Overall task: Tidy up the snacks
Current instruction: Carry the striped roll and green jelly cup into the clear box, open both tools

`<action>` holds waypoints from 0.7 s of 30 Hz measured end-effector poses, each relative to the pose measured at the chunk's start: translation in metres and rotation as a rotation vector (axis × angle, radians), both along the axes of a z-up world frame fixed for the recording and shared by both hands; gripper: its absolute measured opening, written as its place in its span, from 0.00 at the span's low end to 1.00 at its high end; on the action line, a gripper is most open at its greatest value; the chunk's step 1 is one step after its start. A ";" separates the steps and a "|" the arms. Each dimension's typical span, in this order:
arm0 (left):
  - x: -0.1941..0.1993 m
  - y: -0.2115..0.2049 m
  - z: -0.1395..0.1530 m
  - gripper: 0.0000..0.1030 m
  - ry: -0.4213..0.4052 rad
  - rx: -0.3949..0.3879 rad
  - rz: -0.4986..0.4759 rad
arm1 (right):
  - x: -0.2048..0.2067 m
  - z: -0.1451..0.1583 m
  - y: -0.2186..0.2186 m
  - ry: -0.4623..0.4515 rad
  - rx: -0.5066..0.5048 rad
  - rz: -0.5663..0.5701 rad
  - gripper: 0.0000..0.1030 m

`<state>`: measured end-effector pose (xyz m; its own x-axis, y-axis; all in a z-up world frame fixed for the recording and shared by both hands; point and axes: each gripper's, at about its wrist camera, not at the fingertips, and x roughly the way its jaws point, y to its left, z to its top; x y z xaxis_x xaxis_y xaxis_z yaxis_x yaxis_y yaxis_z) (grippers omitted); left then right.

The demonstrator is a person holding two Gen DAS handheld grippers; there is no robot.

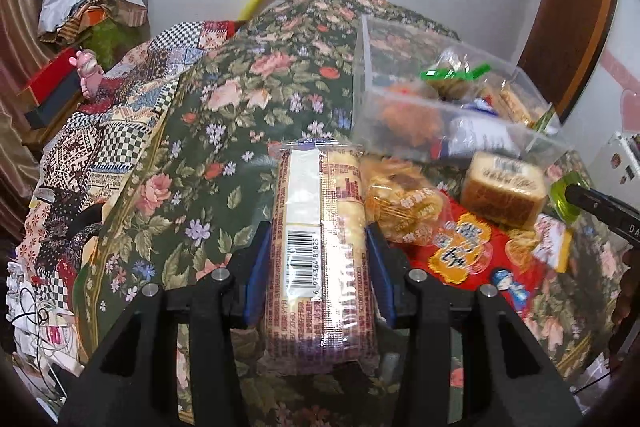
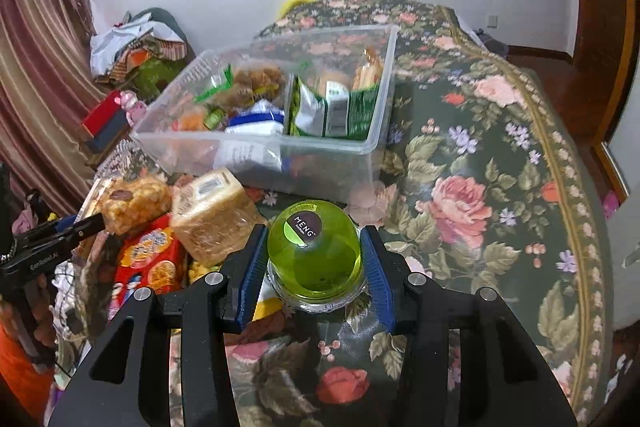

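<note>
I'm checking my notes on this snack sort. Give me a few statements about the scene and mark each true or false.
1. The left gripper is shut on a long cracker pack. True.
2. The right gripper holds a red bag. False: it holds a green jelly cup.
3. The clear bin is empty. False: it already holds snacks.
4. A red bag lies on the floral cloth. True.

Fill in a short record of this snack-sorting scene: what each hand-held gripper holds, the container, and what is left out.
Left hand-held gripper: shut on a long biscuit packet
Right hand-held gripper: closed on a green jelly cup
Container: clear plastic box, partly filled with snacks
Left out: wrapped bread, red packet
Surface: floral cloth
</note>
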<state>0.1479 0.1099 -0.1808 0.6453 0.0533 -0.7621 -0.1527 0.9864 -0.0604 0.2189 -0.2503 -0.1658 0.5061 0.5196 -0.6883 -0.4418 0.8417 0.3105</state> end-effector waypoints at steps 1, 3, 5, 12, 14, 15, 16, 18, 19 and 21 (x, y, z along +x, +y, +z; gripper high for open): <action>-0.002 -0.001 0.004 0.44 -0.009 0.000 -0.001 | -0.001 0.003 -0.002 -0.004 0.011 -0.001 0.42; -0.004 -0.003 0.010 0.44 -0.024 -0.001 -0.008 | -0.003 0.008 -0.005 -0.017 0.022 -0.003 0.42; -0.007 -0.008 0.017 0.44 -0.037 -0.006 -0.023 | -0.005 0.013 -0.006 -0.032 0.035 -0.006 0.42; -0.015 -0.030 0.032 0.44 -0.061 -0.008 -0.087 | -0.005 0.026 -0.008 -0.054 0.078 -0.010 0.42; -0.016 -0.035 0.036 0.44 -0.071 0.004 -0.093 | -0.007 0.028 -0.007 -0.059 0.085 -0.008 0.42; -0.015 -0.035 0.038 0.44 -0.076 0.000 -0.098 | -0.007 0.030 -0.007 -0.063 0.087 -0.007 0.42; -0.015 -0.036 0.040 0.44 -0.081 -0.002 -0.100 | -0.007 0.032 -0.007 -0.066 0.090 -0.006 0.42; -0.012 -0.037 0.046 0.44 -0.094 -0.005 -0.103 | -0.008 0.035 -0.007 -0.072 0.099 -0.007 0.42; -0.009 -0.038 0.050 0.44 -0.103 -0.007 -0.105 | -0.008 0.038 -0.007 -0.076 0.107 -0.007 0.42; -0.003 -0.038 0.058 0.44 -0.118 -0.010 -0.107 | -0.008 0.042 -0.007 -0.087 0.117 -0.007 0.42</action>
<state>0.1451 0.0719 -0.1232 0.7318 -0.0278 -0.6810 -0.0382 0.9959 -0.0816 0.2111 -0.2573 -0.1238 0.5650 0.5903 -0.5765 -0.4658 0.8049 0.3676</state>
